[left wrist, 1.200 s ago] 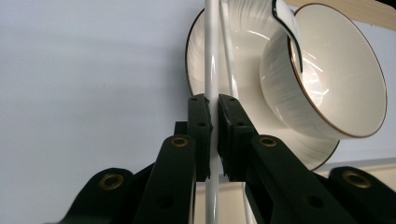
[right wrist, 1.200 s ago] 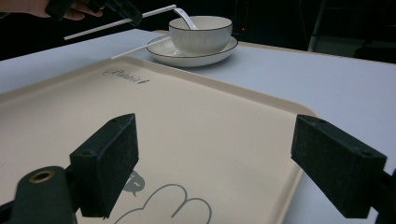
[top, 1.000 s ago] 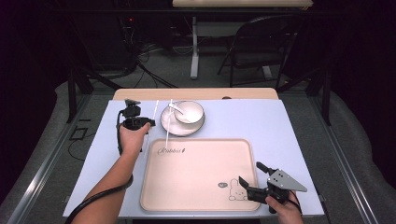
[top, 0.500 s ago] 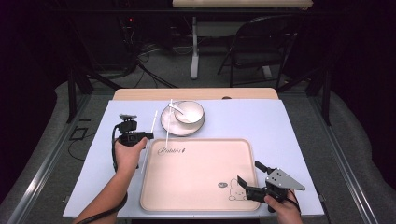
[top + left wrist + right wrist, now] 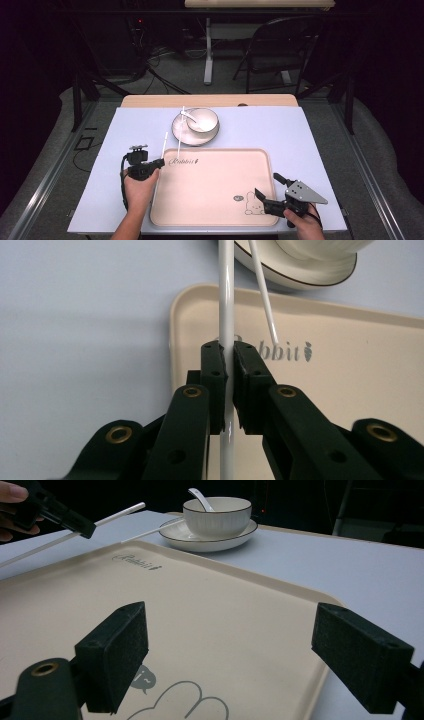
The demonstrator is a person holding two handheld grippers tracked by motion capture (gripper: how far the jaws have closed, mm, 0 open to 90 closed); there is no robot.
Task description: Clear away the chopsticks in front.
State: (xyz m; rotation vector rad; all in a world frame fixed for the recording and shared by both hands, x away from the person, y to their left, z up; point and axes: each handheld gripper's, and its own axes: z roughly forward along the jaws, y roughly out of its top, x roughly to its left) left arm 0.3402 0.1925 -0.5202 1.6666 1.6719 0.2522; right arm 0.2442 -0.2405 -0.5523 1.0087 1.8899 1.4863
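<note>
Left gripper (image 5: 159, 162), clamped on white chopstick (image 5: 164, 142), drawn back from plate (image 5: 184, 137) toward near left of tray (image 5: 212, 220); chopstick carried along, now apart from plate.

Dark lab, floor cables (image 5: 165, 75), folding chair (image 5: 280, 55), rigged table (image 5: 300, 135)

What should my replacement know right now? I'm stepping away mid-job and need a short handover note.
Left gripper: shut on one white chopstick, held over the tray's left edge.
Right gripper: open, holding nothing, low over the tray's near right corner.
Second chopstick leans on the plate and reaches the tray's far rim. The plate carries the bowl with a spoon, behind the tray.
Done: one chopstick picked up.
Left, probably: set it down, then fetch the other.
</note>
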